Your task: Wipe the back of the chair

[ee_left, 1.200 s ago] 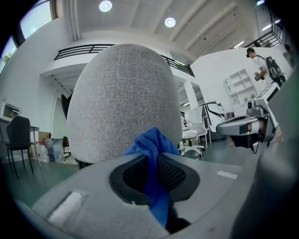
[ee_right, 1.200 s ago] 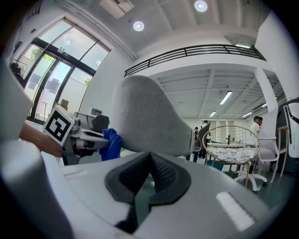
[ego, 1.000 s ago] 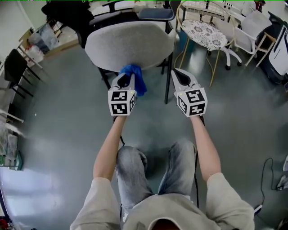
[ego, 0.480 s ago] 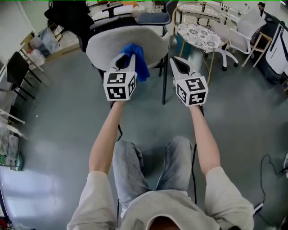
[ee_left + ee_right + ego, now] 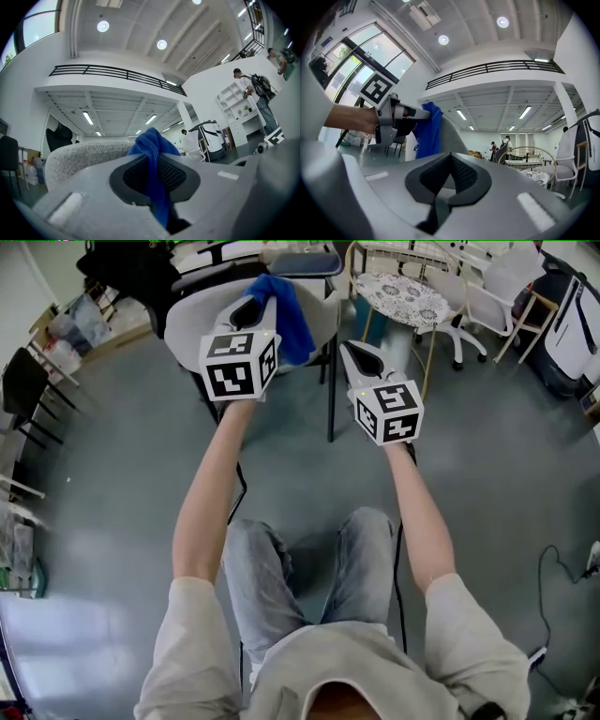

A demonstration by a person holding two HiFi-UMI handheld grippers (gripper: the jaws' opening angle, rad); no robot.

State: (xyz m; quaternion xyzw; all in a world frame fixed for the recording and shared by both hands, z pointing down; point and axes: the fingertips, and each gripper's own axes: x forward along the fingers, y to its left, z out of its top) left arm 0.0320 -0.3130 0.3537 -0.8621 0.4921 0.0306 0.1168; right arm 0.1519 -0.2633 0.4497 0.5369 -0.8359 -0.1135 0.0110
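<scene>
At the top edge of the grey fabric chair back (image 5: 185, 329), my left gripper (image 5: 251, 307) pinches a blue cloth (image 5: 291, 324); right gripper (image 5: 356, 352) closed, empty.

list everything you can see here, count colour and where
chair: one, grey padded back, straight ahead
cloth: one, blue, against the chair back
round table: one, patterned top, right of the chair
white chair: one, beyond the table
black chair: one, far left
cable: one, black, on the grey floor at right
left tongs: one, grey, shut on the cloth
right tongs: one, grey, shut and empty, near the chair's right edge
arms: two, bare, stretched forward
legs: two, blue jeans, bottom centre
</scene>
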